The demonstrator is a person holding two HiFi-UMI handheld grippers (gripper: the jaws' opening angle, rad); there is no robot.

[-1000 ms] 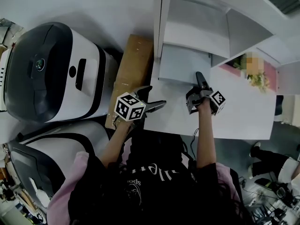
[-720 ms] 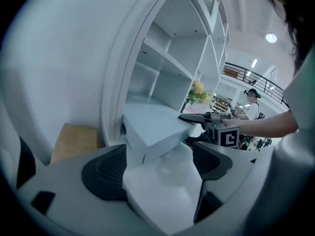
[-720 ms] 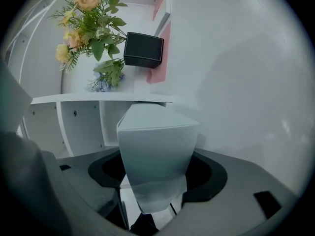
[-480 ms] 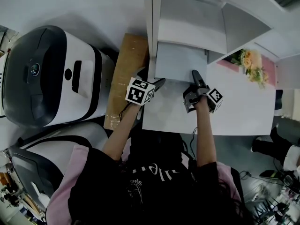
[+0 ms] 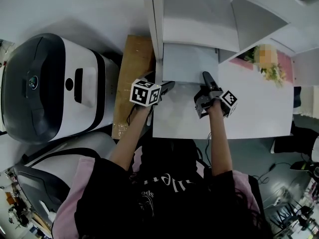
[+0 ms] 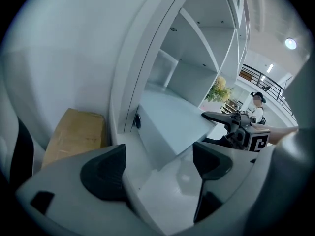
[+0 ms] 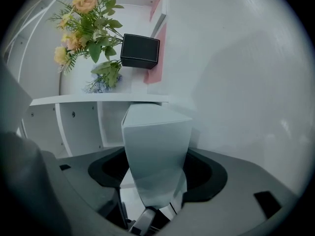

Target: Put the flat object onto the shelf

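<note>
Fingers (image 7: 203, 173) of the right gripper (image 5: 205, 78) are clamped on the near edge of the flat white object (image 5: 189, 62) — its far end lies inside the white shelf's (image 5: 155, 34) lowest bay, its near end out over the counter (image 5: 254, 113). The left gripper (image 5: 168, 86) sits at the object's near left corner, fingers (image 6: 103, 173) spread wide, gripping nothing.

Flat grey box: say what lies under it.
Under the box, white tabletop shows below the near edge that the right gripper clamps. The far end is inside the shelf; what lies beneath there is covered.
</note>
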